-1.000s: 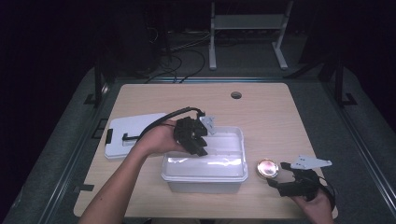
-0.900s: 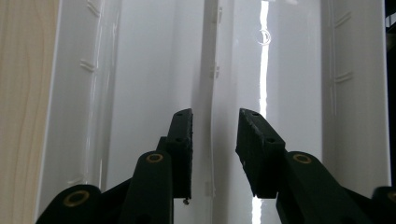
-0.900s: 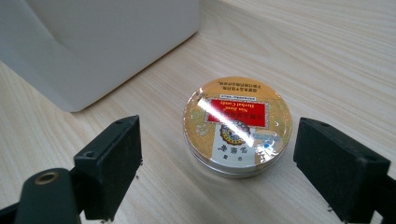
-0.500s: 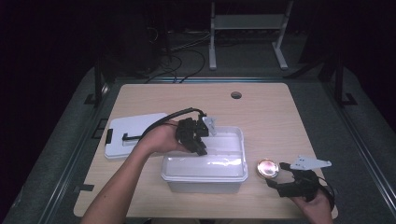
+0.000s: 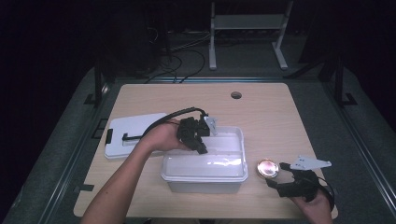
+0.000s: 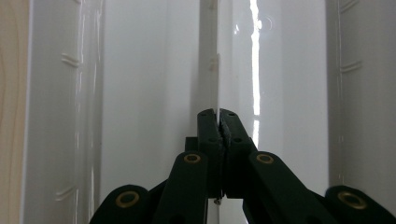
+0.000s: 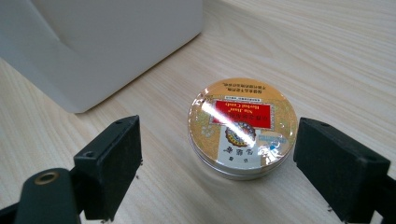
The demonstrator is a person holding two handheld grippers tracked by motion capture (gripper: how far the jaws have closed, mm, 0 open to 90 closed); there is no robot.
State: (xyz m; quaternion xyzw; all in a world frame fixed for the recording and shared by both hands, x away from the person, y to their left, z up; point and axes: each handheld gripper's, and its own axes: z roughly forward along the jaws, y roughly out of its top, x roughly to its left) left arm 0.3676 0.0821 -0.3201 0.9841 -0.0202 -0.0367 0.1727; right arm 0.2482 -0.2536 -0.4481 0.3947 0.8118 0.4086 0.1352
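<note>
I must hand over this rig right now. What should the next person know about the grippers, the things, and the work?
Left gripper: jaws have just been closing and now pinch the thin back wall of the white bin.
Right gripper: open, one jaw on each side of the round candy tin, not touching it.
The tin stands on the table right of the bin. The white lid lies left of it.
Done: lid off, bin steadied.
Left, probably: grasp the tin and put it in the bin.

- The box (image 5: pixel 204 173) sits near the front middle of the table (image 5: pixel 261 116).
- The lid (image 5: pixel 130 133) lies flat just left of the box, slightly behind it.
- The tin (image 5: pixel 268 168) rests on the table just right of the box, apart from it.
- A hole (image 5: pixel 236 95) lies behind the box, near the table's far edge.
</note>
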